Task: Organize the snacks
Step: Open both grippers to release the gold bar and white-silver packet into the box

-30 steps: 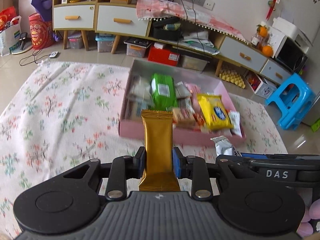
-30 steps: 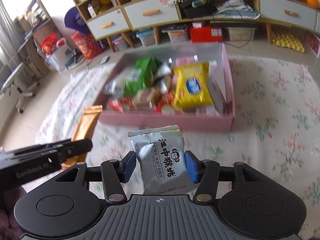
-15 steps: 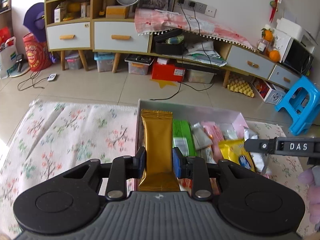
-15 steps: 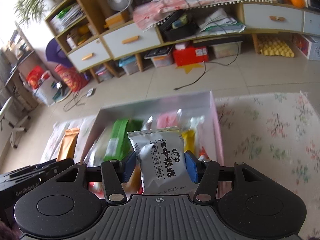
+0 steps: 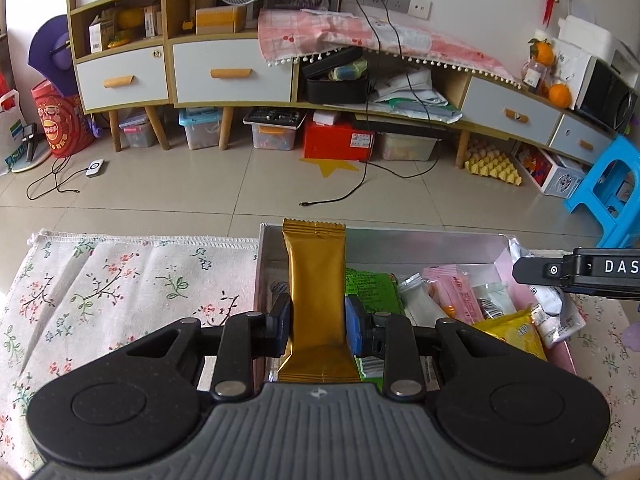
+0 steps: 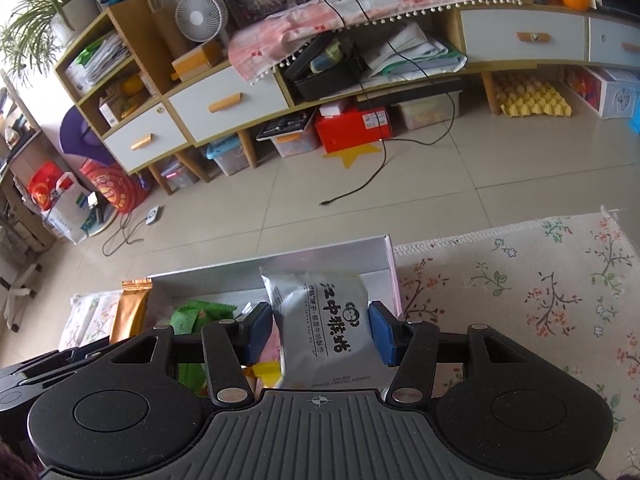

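Over the near left corner of the pink box (image 5: 505, 255), my left gripper (image 5: 316, 322) is clamped on the gold bar (image 5: 316, 292), which stands upright between the jaws above the green packet (image 5: 370, 288) and the other snacks already inside. I judge the risk here is a release too close to the left wall – the bar could tip over the rim onto the floral cloth (image 5: 120, 280). The gripper tilts forward and down over the box. In the right wrist view, my right gripper (image 6: 320, 334) pinches the silver biscuit packet (image 6: 320, 320), held over the far right corner – its soft, puffy sides could slip from the pads, or snag the left gripper just beside it. This gripper also angles downward.
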Demonstrator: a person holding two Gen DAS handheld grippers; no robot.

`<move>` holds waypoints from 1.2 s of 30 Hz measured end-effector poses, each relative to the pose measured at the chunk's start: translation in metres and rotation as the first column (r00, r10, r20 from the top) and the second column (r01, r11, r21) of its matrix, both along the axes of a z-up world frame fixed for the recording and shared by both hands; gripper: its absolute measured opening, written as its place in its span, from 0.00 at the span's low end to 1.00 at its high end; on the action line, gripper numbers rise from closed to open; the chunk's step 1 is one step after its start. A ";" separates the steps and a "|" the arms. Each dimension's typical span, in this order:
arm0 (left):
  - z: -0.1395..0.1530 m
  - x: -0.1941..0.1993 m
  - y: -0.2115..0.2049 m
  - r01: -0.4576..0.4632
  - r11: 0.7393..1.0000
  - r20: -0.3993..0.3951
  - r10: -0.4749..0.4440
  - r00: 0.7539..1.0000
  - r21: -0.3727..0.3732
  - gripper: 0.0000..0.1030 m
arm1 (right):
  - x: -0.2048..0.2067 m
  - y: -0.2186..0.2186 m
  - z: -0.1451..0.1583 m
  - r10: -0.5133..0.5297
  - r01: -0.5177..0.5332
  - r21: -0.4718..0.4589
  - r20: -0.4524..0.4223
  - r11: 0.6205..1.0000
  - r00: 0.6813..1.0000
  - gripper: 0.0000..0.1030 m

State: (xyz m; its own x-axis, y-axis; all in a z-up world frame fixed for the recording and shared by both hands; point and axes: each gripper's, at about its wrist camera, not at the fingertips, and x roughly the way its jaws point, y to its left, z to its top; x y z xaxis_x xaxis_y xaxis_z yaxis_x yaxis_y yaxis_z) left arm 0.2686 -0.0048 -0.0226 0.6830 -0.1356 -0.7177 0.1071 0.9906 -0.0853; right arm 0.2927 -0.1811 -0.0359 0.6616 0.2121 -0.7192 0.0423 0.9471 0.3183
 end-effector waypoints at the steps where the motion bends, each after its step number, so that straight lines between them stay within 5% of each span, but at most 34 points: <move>1: 0.000 0.000 0.000 0.002 1.000 0.001 -0.002 1.000 0.001 0.25 | 0.001 0.000 0.000 0.002 -0.002 0.000 0.001 1.000 1.000 0.50; 6: -0.002 0.005 -0.001 0.004 1.000 0.008 -0.004 1.000 0.008 0.27 | 0.005 0.001 -0.001 0.011 -0.011 0.000 0.015 1.000 1.000 0.47; 17: 0.002 0.003 -0.004 -0.003 1.000 0.035 0.002 0.999 0.028 0.47 | 0.004 0.005 0.002 0.027 -0.027 -0.015 0.021 1.000 0.999 0.51; 36: 0.026 -0.062 -0.005 -0.009 1.000 0.009 0.009 1.000 0.020 0.87 | -0.080 0.008 0.043 0.034 -0.031 -0.066 0.046 0.997 0.998 0.78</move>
